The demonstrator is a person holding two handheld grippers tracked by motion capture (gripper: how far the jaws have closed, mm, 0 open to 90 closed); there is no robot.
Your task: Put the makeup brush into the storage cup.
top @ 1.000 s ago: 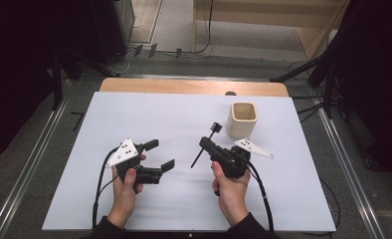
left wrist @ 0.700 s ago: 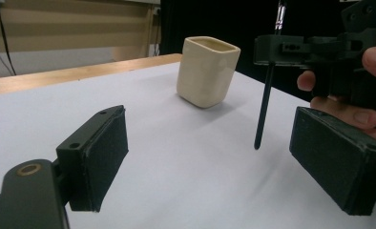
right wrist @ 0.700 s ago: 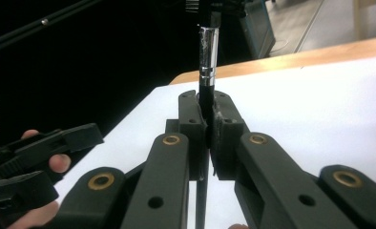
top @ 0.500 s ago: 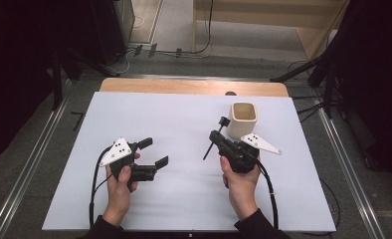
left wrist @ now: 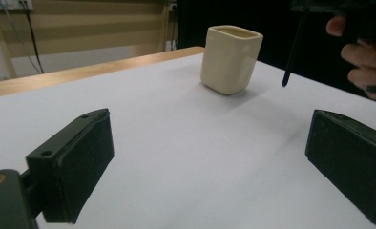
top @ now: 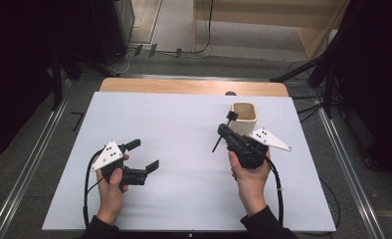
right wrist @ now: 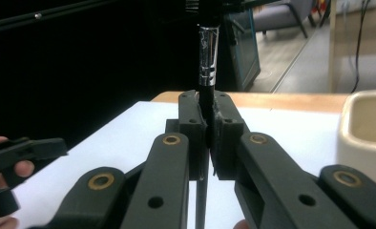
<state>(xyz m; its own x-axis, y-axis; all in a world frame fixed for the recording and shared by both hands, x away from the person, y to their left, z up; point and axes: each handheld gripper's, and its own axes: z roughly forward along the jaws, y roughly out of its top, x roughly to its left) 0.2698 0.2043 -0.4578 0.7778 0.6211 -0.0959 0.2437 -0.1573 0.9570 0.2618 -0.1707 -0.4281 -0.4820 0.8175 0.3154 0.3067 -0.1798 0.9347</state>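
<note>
Right claw (top: pixel 225 130), pinching the brush (top: pixel 222 133), has carried it up beside the cup (top: pixel 244 118) on the bench (top: pixel 184 129); insertion pending. Left claw (top: pixel 143 155) has just spread wider, empty.

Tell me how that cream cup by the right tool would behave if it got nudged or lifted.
The cream cup looks like thick-walled glazed ceramic, so probably stiff, fairly heavy for its size and breakable if dropped. Its squarish body with rounded corners and flat base suggests it would slide on the white table rather than roll. The glossy surface may be slippery between pads.
</note>
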